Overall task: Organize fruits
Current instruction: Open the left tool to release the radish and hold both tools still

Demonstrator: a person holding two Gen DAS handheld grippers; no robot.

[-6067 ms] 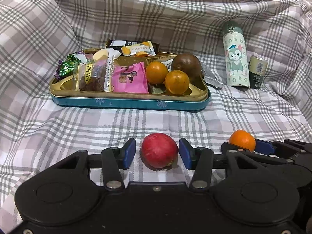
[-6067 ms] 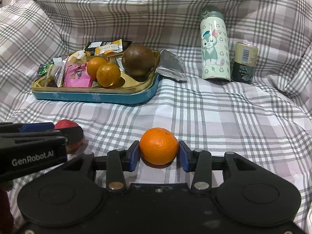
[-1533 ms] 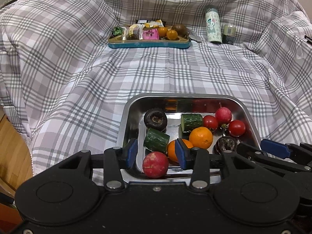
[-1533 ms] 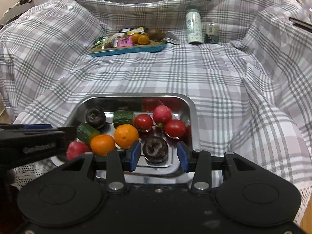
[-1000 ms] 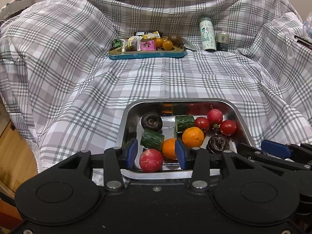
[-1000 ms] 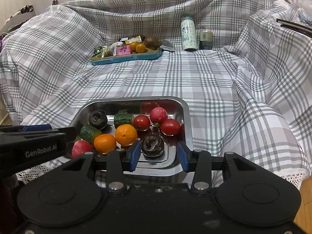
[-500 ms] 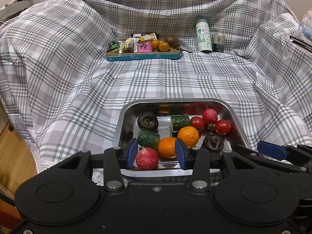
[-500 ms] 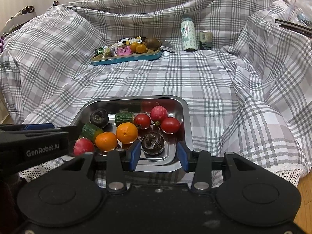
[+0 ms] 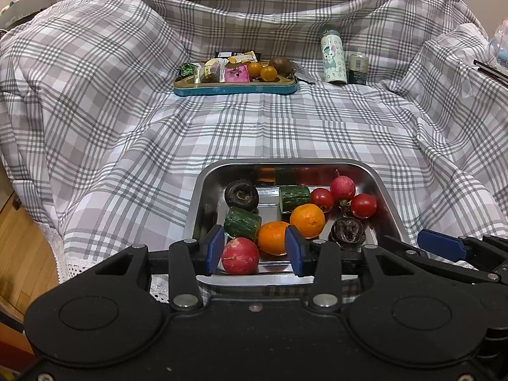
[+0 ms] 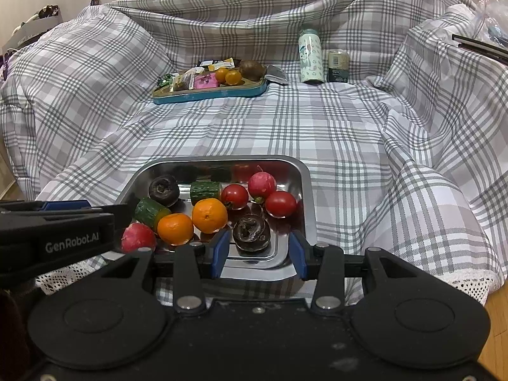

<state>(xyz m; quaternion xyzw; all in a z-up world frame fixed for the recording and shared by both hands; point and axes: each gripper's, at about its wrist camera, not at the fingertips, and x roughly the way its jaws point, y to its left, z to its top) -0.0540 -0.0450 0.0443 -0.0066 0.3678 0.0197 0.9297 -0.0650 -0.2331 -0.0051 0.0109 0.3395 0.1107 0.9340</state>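
Both spread wide and empty: left tool (image 9: 254, 250) and right tool (image 10: 258, 250), above the steel tray's (image 9: 203, 190) near rim. Oranges (image 9: 307, 220), tomatoes (image 9: 363, 205) gathered inside, likely sorted there; two more oranges (image 9: 268, 73) in the far tin (image 9: 235, 90).

A pan (image 9: 203, 203) sits low in the frame's centre on a cloth (image 9: 127, 133). In it, two oranges (image 9: 307, 220) lie mid-front, cucumber pieces (image 9: 243, 222) to their left, tomatoes (image 9: 363, 205) at right. A tray (image 9: 235, 89) of snacks lies upper centre, with a bottle (image 9: 332, 55) and can (image 9: 358, 69) to its right.
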